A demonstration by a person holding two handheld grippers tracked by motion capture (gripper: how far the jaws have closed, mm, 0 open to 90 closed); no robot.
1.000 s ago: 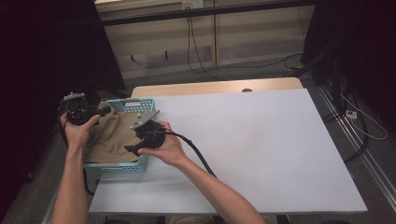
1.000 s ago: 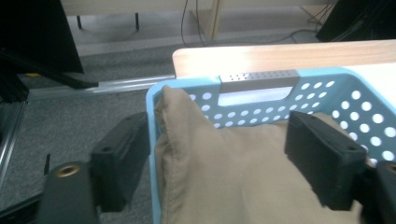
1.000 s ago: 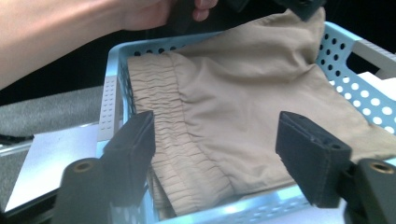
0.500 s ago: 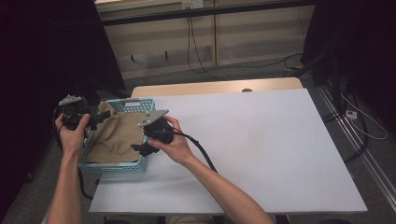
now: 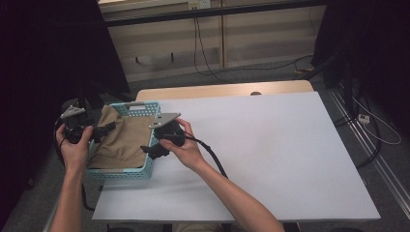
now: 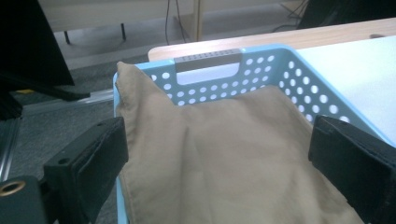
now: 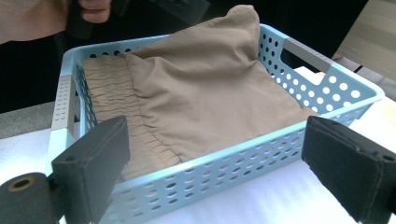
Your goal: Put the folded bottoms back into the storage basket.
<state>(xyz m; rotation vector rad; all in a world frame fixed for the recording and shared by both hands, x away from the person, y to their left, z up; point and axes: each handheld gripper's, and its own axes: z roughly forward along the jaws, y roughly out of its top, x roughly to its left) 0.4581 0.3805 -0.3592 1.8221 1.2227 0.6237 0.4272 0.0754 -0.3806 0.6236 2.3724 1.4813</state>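
Both grippers have just been opened, and nothing is clamped between either pair of jaws now. The left gripper (image 5: pixel 104 131) has been drawn back to the outer side of the blue basket (image 5: pixel 126 173), the right gripper (image 5: pixel 153 151) kept at its table side. The tan garment (image 5: pixel 126 140) is judged released. It is seen lying crumpled inside the basket, one corner draped over the rim, elastic waistband (image 7: pixel 119 93) gathered.

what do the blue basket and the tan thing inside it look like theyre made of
The basket looks like moulded plastic: pale blue, with rigid walls punched with even rows of round holes, a smooth, slightly glossy rim, and grey strips at the handles. The tan garment looks like a soft woven fabric, perhaps cotton: matte, with loose folds and a gathered elastic band along one edge.
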